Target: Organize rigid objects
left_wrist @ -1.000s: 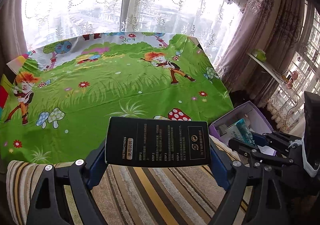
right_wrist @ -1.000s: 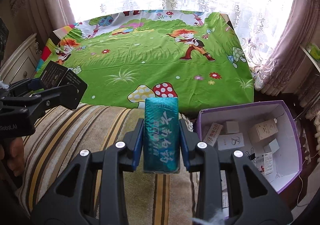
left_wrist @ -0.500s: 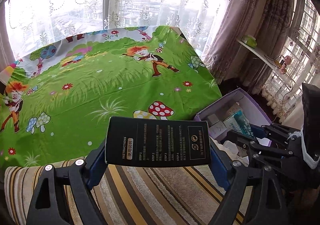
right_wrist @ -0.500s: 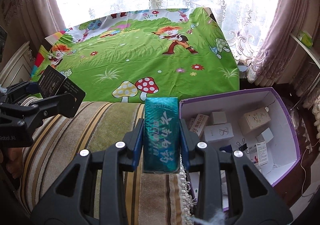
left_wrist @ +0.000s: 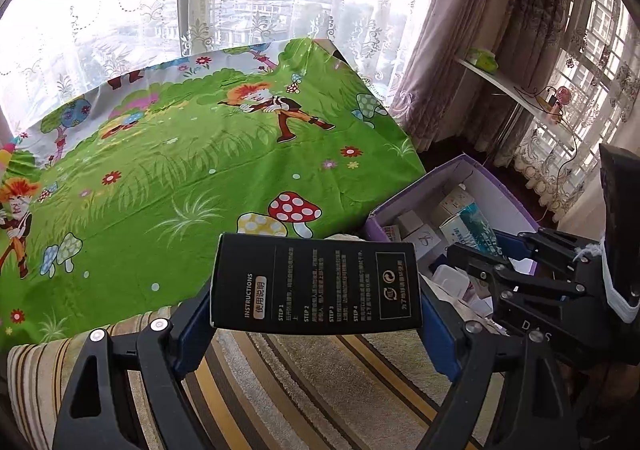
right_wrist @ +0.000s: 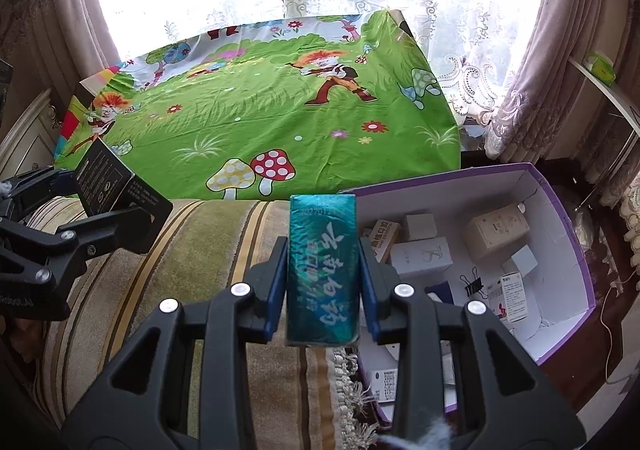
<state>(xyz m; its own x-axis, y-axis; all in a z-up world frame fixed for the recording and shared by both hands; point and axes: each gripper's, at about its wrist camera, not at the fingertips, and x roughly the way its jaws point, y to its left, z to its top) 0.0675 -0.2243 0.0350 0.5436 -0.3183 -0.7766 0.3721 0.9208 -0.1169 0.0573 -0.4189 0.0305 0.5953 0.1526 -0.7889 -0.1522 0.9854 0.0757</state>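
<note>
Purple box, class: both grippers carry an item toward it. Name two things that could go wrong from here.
1. The purple box is already cluttered with small cartons, so the teal packet in the right gripper may land tilted on them.
2. The left gripper holds the wide black box close beside the right gripper; they could collide.

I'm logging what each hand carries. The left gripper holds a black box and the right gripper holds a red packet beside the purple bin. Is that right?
Not quite: the packet in the right gripper is teal, not red, as the right wrist view shows. The left gripper does hold the black box, and the purple bin is beside the packet.
</note>
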